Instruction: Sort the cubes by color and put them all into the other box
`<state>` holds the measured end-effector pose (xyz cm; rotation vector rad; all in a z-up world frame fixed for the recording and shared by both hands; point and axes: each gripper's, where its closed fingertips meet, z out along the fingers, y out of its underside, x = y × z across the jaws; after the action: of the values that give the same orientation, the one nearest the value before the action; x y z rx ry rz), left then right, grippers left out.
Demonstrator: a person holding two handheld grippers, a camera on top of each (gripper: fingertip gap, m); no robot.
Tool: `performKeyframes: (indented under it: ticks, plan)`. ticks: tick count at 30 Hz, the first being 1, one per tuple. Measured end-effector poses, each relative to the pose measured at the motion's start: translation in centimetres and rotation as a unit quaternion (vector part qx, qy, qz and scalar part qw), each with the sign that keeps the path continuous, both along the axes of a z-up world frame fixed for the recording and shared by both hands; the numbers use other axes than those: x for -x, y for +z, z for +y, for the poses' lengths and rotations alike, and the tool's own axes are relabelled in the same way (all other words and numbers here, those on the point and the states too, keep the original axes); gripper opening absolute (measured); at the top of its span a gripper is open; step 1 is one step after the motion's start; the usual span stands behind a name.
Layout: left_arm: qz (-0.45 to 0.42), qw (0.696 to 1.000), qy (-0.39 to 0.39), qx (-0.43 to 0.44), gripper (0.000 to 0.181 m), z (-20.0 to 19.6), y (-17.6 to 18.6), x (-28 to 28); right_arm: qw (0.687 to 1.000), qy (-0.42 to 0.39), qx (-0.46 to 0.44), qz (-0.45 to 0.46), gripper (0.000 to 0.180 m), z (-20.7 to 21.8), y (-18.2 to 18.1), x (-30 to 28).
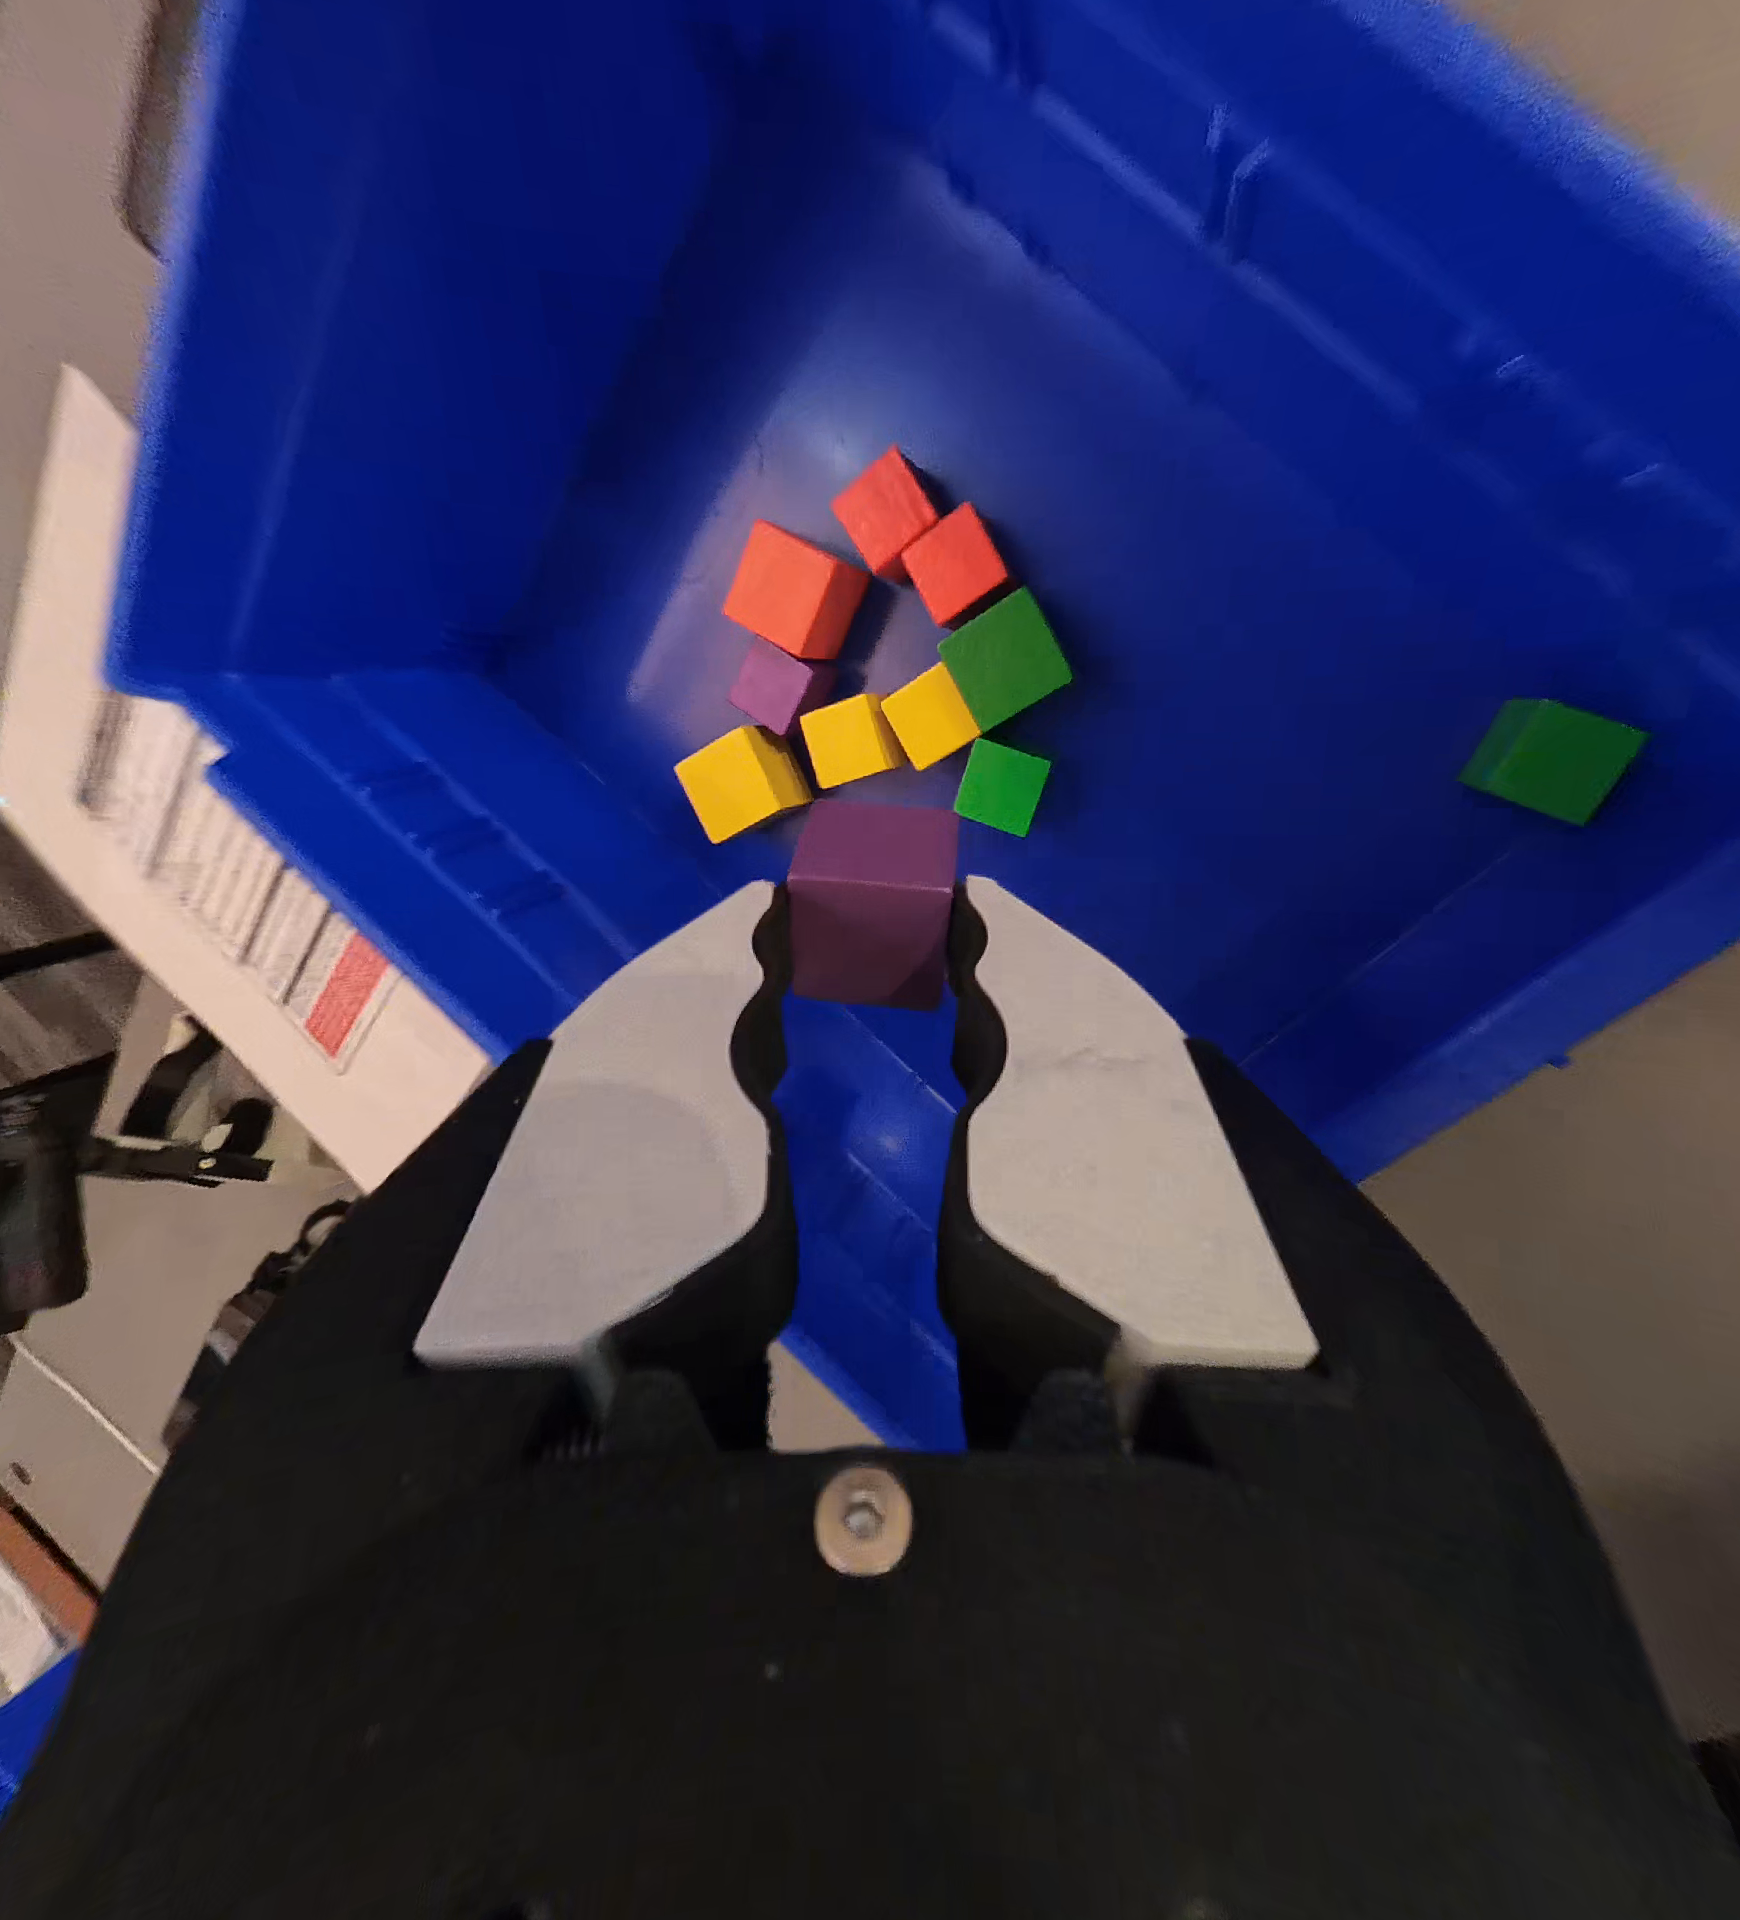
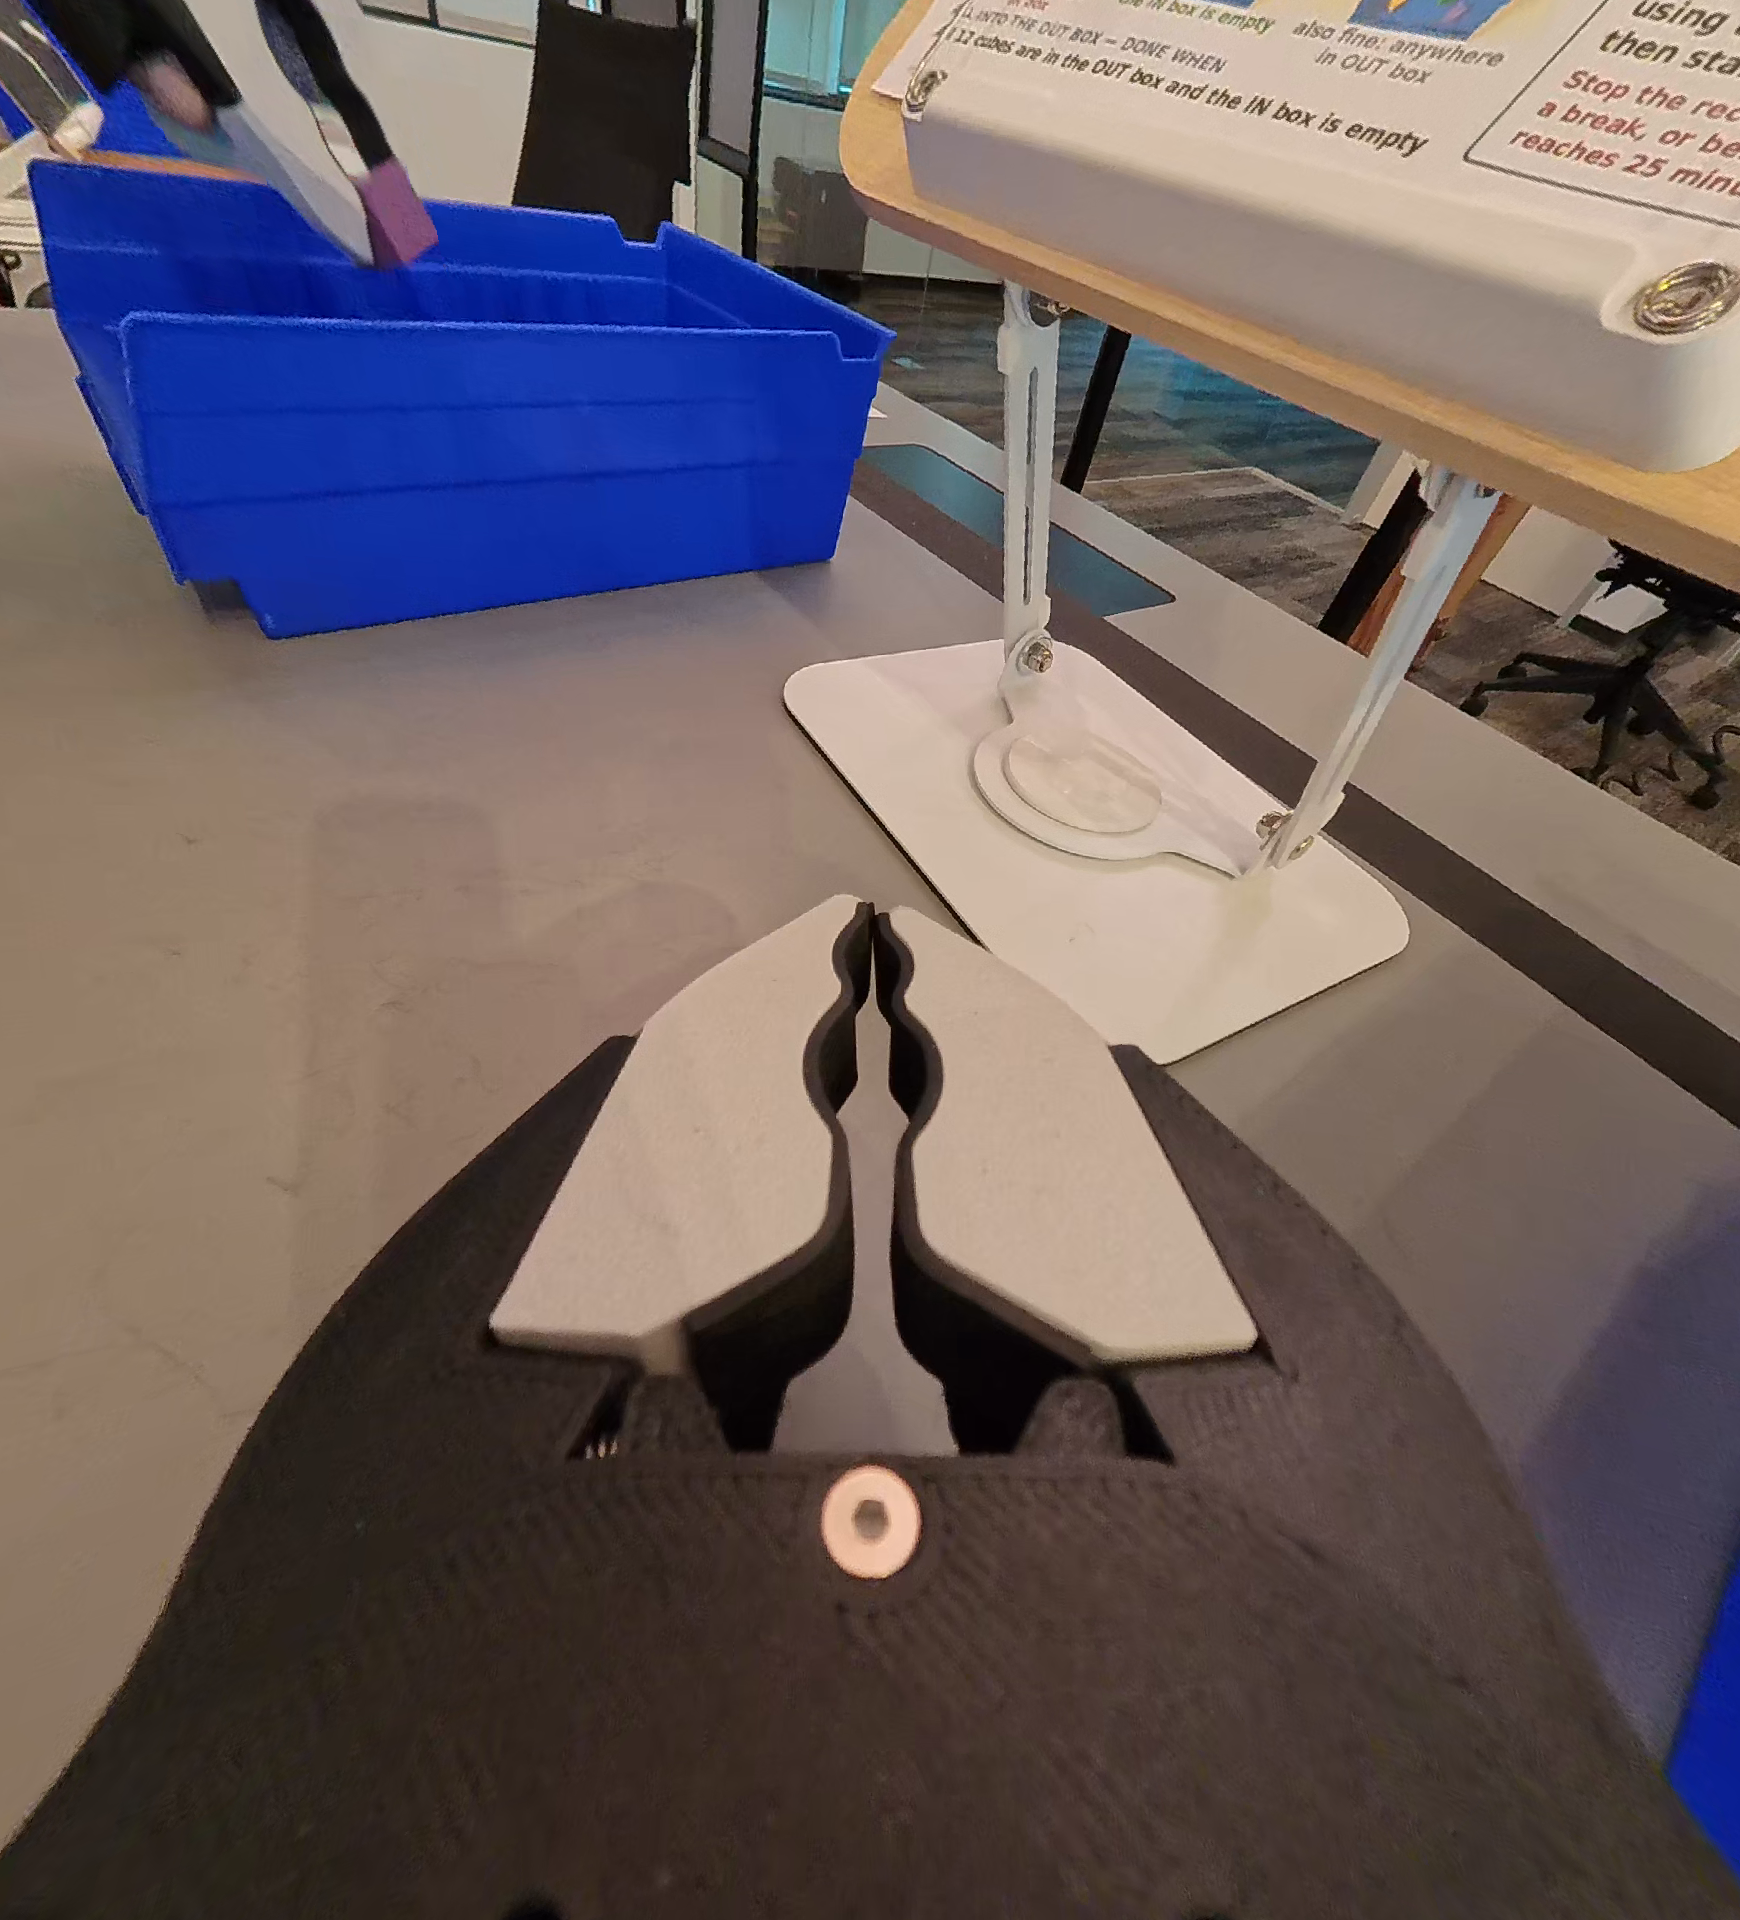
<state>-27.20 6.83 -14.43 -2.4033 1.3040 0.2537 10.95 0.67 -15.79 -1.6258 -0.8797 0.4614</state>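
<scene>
Jaws round purple cube (image 1: 871,902), underside hidden

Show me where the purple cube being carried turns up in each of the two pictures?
Left wrist view: purple cube at centre, pinched at the left gripper tips.
Right wrist view: upper left, small and far off.
Shared landmark: the blue box beneath it.

Purple cube (image 1: 871,902) (claw-held) above ten cubes (image 1: 850,740) in blue box (image 1: 1261,436)
</scene>
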Motion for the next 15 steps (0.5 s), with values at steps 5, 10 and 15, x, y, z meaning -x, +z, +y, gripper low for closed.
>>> performKeyframes:
  ticks: [5,10,15]
  plan:
    - [-0.042,0.997,-0.025,-0.065,0.029,-2.0,4.3,-2.3,1.0,-0.003,-0.006,-0.007,0.0,0.0,0.1,-0.1]
    - [-0.086,0.988,-0.074,-0.104,0.028,-4.5,7.4,-6.3,1.0,-0.026,-0.004,-0.013,0.0,0.4,0.1,-0.8]
    - [-0.116,0.979,-0.121,-0.118,0.028,-5.8,7.9,-11.3,0.999,-0.048,-0.002,-0.023,0.0,0.8,0.0,-1.4]
